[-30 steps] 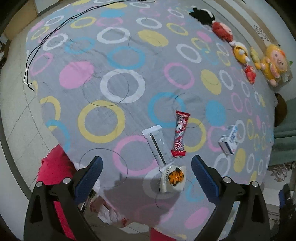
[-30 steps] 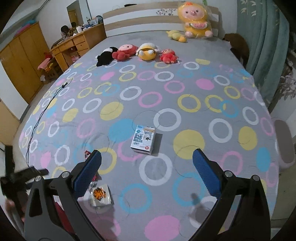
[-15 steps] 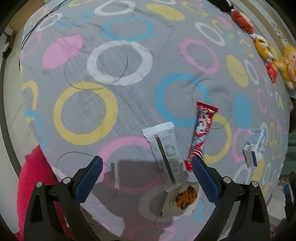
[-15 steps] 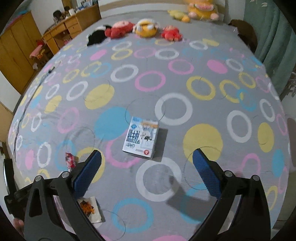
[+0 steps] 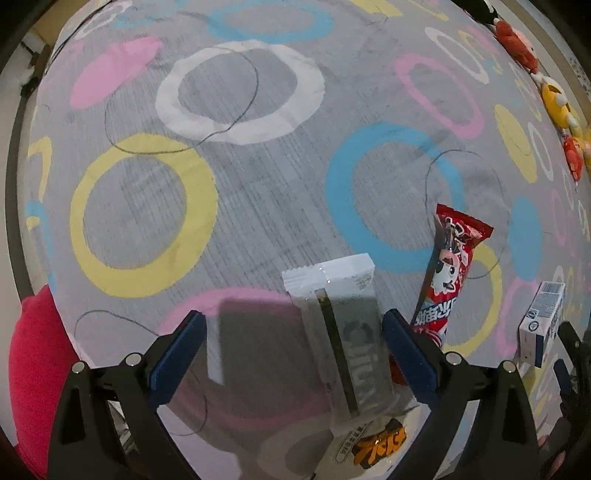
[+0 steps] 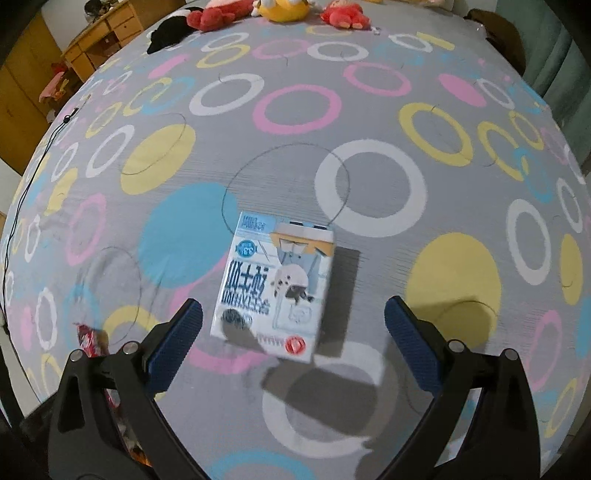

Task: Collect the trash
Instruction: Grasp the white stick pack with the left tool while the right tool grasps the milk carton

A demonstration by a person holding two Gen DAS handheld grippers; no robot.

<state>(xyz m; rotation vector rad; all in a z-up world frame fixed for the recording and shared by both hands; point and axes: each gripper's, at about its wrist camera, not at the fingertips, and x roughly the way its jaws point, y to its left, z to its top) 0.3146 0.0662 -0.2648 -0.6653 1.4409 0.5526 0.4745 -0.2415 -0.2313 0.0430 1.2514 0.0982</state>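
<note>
A long grey-and-white wrapper [image 5: 341, 332] lies on the bedspread between the open fingers of my left gripper [image 5: 291, 336], close to the right finger. A red snack wrapper [image 5: 448, 271] lies just right of it, also visible at the left edge of the right wrist view [image 6: 90, 338]. A white packet with orange print [image 5: 373, 441] lies under the grey wrapper's near end. A white-and-blue carton [image 6: 277, 284] lies flat between the open fingers of my right gripper [image 6: 293, 332]; it also shows in the left wrist view [image 5: 541, 321]. Both grippers are empty.
The grey bedspread [image 6: 369, 122] with coloured rings covers the whole bed. Plush toys [image 6: 280, 9] line the far end. A wooden desk [image 6: 99, 37] stands beyond the bed's left side. A red object [image 5: 33, 373] sits by the bed's edge. A black cable [image 6: 22, 192] runs along the left.
Both grippers have moved down and forward toward the bed. The grey wrapper now lies between the left fingers and the carton between the right fingers. Both stay open.
</note>
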